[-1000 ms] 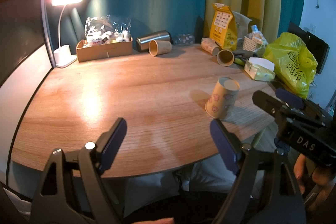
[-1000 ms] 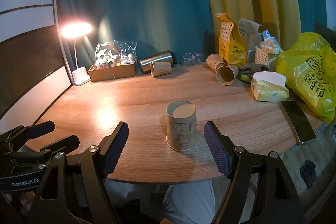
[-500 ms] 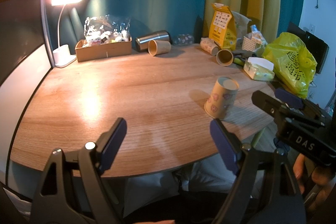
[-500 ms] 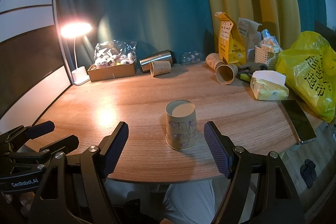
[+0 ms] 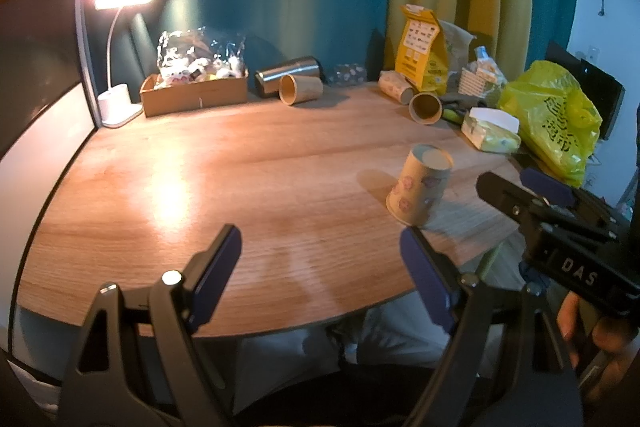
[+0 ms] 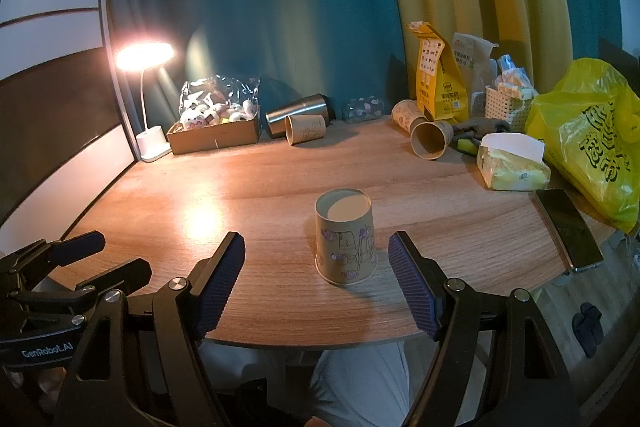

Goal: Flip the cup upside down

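A paper cup (image 6: 346, 237) with purple cartoon prints stands upside down on the wooden table (image 6: 240, 187), base up, near the front edge. It also shows in the left wrist view (image 5: 420, 185), right of centre. My right gripper (image 6: 316, 273) is open and empty, its jaws just short of the cup on either side, not touching it. My left gripper (image 5: 320, 267) is open and empty over the front edge, left of the cup. The right gripper also shows at the right of the left wrist view (image 5: 532, 191).
Paper cups lie on their sides at the back (image 6: 306, 129) and back right (image 6: 430, 141). A steel tumbler (image 6: 298, 113), a cardboard box (image 6: 214, 135), a lit lamp (image 6: 146, 57), a tissue pack (image 6: 512, 167), a yellow bag (image 6: 592, 135) and a phone (image 6: 568, 229) line the edges.
Almost nothing differs. Both grippers have drawn back very slightly and stay open; the cup stands in the same place.
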`<state>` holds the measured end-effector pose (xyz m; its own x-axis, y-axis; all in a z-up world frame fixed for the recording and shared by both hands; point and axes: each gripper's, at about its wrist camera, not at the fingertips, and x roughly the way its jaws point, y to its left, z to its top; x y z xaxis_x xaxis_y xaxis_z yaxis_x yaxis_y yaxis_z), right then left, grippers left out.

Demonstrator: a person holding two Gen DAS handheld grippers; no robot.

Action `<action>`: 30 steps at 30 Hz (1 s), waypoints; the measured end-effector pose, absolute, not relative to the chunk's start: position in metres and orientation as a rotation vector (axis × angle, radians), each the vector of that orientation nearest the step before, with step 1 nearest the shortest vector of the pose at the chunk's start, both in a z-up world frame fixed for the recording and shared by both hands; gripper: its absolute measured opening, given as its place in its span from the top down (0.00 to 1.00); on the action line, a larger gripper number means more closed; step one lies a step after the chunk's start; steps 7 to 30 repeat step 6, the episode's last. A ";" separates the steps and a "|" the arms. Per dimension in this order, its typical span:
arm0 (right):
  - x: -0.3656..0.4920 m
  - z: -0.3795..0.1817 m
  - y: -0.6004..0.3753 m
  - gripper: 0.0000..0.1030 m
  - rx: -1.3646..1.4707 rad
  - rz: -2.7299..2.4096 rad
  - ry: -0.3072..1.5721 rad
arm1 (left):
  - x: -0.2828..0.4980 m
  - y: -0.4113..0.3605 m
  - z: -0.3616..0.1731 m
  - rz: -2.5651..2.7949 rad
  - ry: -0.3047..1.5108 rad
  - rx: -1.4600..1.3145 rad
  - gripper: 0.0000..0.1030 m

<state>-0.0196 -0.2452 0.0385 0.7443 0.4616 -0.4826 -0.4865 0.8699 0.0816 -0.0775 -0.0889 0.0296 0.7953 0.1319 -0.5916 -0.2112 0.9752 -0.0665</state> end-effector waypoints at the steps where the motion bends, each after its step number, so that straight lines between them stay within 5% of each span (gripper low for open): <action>1: -0.020 0.037 -0.245 0.25 -0.051 0.519 0.517 | -0.077 -0.090 0.029 0.182 0.625 -0.131 0.19; 30: -0.019 0.026 -0.242 0.25 -0.056 0.517 0.535 | -0.071 -0.087 0.024 0.185 0.642 -0.145 0.19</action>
